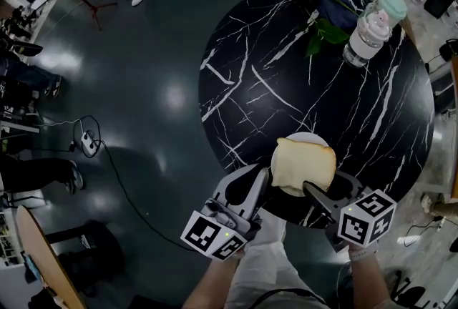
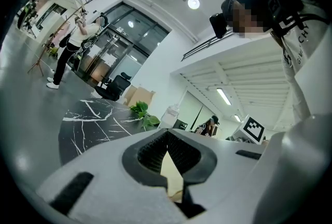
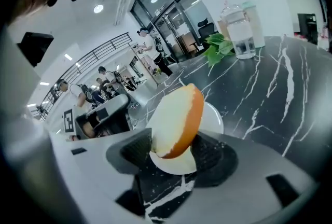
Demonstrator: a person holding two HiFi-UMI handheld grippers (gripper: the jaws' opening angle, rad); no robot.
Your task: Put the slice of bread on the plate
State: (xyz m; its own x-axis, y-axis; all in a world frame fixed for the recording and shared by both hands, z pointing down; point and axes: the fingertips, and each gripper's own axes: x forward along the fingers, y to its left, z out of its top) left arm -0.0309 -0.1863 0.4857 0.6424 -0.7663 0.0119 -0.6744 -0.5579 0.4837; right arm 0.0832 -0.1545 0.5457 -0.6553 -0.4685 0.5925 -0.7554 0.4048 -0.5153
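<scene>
The slice of bread [image 1: 304, 164] leans tilted on the white plate [image 1: 309, 136] at my near edge of the black marbled table [image 1: 286, 71]. My right gripper [image 1: 331, 192] has its jaws parted either side of the slice, slack rather than pinching it. My left gripper [image 1: 259, 179] sits just left of the plate, jaws clenched together, while a water bottle [image 1: 368, 32] and green leaves [image 1: 318, 28] stand well apart at the far rim.

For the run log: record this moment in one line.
bread slice tilted over plate | right gripper open around it | left gripper shut beside plate
</scene>
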